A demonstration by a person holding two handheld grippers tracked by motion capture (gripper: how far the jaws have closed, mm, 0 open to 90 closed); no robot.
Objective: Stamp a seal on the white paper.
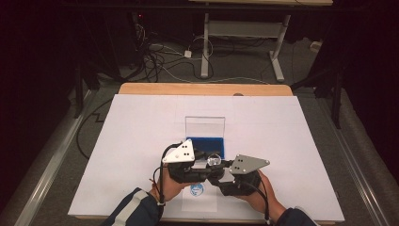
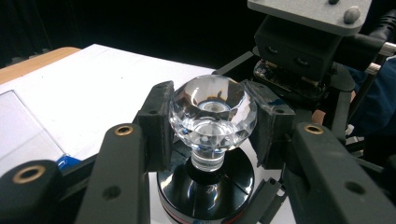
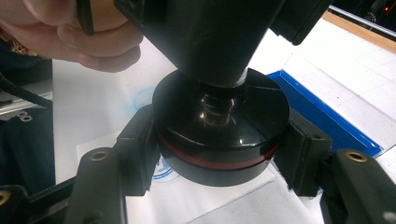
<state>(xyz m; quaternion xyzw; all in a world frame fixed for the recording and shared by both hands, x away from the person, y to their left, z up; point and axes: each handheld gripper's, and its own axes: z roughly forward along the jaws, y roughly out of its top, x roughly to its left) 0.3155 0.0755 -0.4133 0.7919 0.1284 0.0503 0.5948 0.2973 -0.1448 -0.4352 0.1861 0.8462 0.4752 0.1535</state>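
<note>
A faceted clear crystal knob [image 2: 212, 109] stands on a short clear stem above a glossy black round base [image 2: 205, 186]. My left gripper [image 2: 212, 128] is shut on the crystal, one pad pressed on each side. The base [image 3: 219, 135] is a black disc with a red band, and my right gripper [image 3: 219, 151] is shut on its sides, holding it just above the paper. In the high view the crystal [image 1: 214, 160] glints between the left gripper [image 1: 208, 165] and the right gripper [image 1: 218, 175], near the table's front edge.
A blue tray [image 1: 204, 145] with an upright clear lid [image 1: 204, 126] stands just behind the grippers. A paper slip with a round blue logo [image 1: 196, 189] lies under the hands. White sheet [image 1: 282, 141] covers the table; a wooden edge [image 1: 202, 89] shows at the back.
</note>
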